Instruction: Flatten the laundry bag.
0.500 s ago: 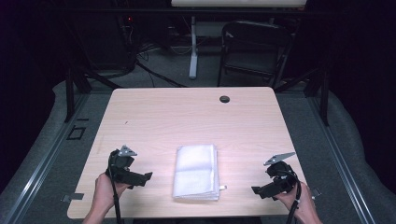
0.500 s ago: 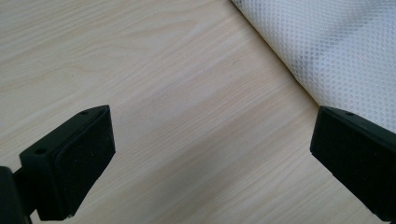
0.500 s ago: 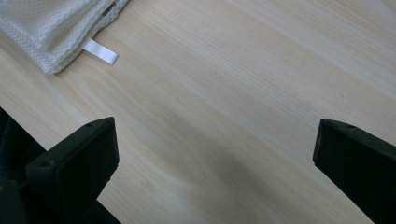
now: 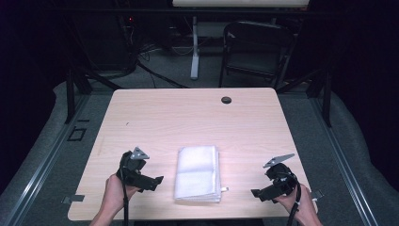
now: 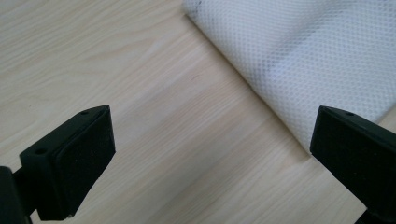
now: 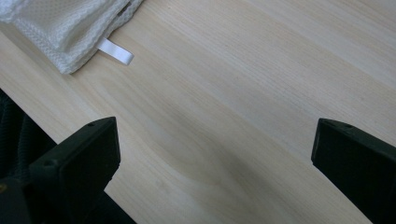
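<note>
A folded white mesh cloth (image 4: 197,173) lies on the light wooden table (image 4: 188,120) near its front edge. My left gripper (image 4: 157,179) rests low on the table just left of the cloth, pointing toward it, jaws wide open and empty. In the left gripper view the cloth (image 5: 299,60) fills the upper right, beyond the open gripper (image 5: 212,158). My right gripper (image 4: 256,193) sits at the front right, apart from the cloth, open with nothing between its jaws. The right gripper view has the cloth's corner (image 6: 60,23) and its white tag (image 6: 115,51) at upper left, ahead of the open gripper (image 6: 215,163).
A small black round cap (image 4: 226,100) sits near the table's far edge. Behind the table stand a dark folding chair (image 4: 256,49) and a white stand leg (image 4: 194,44). Grey floor and metal rails flank both sides.
</note>
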Demonstrator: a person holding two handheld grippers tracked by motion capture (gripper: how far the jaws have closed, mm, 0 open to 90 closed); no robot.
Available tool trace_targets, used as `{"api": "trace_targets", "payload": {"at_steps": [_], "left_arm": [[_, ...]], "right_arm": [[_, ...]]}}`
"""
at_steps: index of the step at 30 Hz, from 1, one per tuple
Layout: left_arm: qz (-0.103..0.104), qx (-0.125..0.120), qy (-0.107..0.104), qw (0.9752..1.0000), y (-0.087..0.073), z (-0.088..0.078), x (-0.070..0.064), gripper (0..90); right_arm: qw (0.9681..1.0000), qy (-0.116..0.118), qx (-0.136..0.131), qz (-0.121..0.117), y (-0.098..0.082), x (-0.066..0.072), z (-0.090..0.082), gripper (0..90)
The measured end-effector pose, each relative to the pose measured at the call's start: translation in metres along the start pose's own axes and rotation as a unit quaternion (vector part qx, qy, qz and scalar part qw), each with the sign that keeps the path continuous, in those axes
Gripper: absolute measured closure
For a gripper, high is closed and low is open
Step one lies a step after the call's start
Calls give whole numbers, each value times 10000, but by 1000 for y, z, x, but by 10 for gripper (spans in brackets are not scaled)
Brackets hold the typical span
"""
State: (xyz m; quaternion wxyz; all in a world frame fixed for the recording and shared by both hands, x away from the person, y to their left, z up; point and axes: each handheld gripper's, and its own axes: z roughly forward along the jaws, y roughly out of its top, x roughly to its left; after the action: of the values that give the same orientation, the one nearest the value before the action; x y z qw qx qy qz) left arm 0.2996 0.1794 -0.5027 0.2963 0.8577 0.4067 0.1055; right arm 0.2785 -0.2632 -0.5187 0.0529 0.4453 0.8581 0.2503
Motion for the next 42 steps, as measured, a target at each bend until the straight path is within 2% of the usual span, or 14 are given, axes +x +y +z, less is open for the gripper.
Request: {"api": "trace_targets", "payload": {"at_steps": [4,5,12,13,16,18,22,23,30,33,36,38,41,42], "left_arm": [[86,-17,-144,9999,4,3,-10,0],[141,-14,-159,9998,6,4,-13,0],[369,-40,-470,9982,14,13,-34,0],[393,-34,-482,9981,15,14,-37,1],[403,-4,-473,9981,17,18,-42,12],[535,99,-518,9972,19,26,-50,18],[670,93,-577,9960,22,31,-58,41],[766,100,-632,9950,23,32,-63,46],[983,185,-759,9921,27,44,-73,42],[1083,258,-746,9910,29,48,-78,48],[1104,267,-787,9904,30,52,-82,73],[1149,298,-842,9894,31,54,-83,77],[1167,281,-840,9892,32,56,-85,81],[1210,285,-900,9881,33,57,-87,75]], "right_arm": [[10000,-20,28,-56,1,2,0,10],[10000,75,9,-21,1,3,0,11],[9999,101,-98,60,1,5,2,19],[10000,64,27,-27,2,4,1,22],[10000,80,36,-38,3,4,2,24],[9999,125,69,-23,3,5,4,27],[9999,113,62,-28,4,6,3,31],[9999,121,59,-32,4,6,3,44],[9999,152,19,8,4,7,6,45],[9998,101,139,-46,4,7,6,53],[9998,189,112,-2,4,7,7,68],[9996,151,201,-84,4,7,7,68],[9996,149,236,-61,4,7,6,69],[9996,150,210,-66,4,6,6,69]]}}
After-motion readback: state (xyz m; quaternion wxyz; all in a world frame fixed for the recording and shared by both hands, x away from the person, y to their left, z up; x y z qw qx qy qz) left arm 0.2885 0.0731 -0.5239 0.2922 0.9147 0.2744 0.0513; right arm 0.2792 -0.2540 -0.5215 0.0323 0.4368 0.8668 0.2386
